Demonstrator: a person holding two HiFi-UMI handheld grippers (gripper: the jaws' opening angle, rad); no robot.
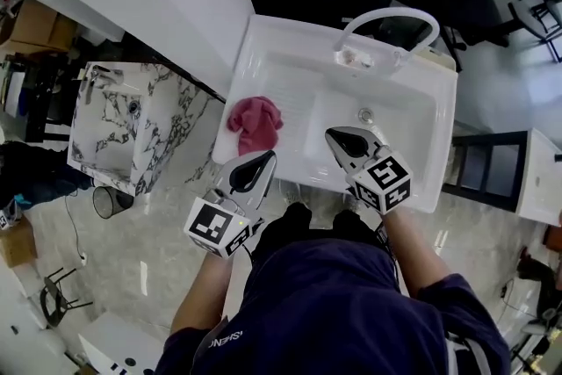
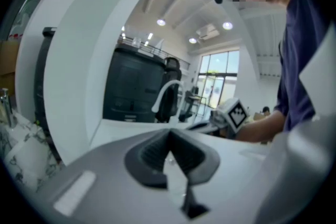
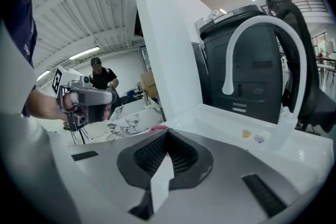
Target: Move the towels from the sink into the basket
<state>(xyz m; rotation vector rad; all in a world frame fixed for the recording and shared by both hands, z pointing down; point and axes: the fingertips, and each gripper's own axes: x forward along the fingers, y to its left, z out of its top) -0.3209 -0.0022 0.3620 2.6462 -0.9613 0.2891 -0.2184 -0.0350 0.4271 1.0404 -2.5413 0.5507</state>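
Left tool (image 1: 260, 162): jaws pressed together, holding nothing, just short of the towel.
Right tool (image 1: 341, 140): jaws pressed together, holding nothing, above the basin.
Pink towel (image 1: 255, 124): lay crumpled on the left drainboard of the sink (image 1: 421, 145).

Place: open test hall, not a home
Signs: freestanding white moulded sink (image 1: 413, 132); marble-patterned sink unit (image 1: 105, 127); brown cardboard boxes (image 1: 35, 22); glossy pale floor (image 1: 149, 233)

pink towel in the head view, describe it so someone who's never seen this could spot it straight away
Find the white sink with the curved white tap. The towel lies crumpled on its ribbed left side, left of the drain. It is the only pink, soft thing there.
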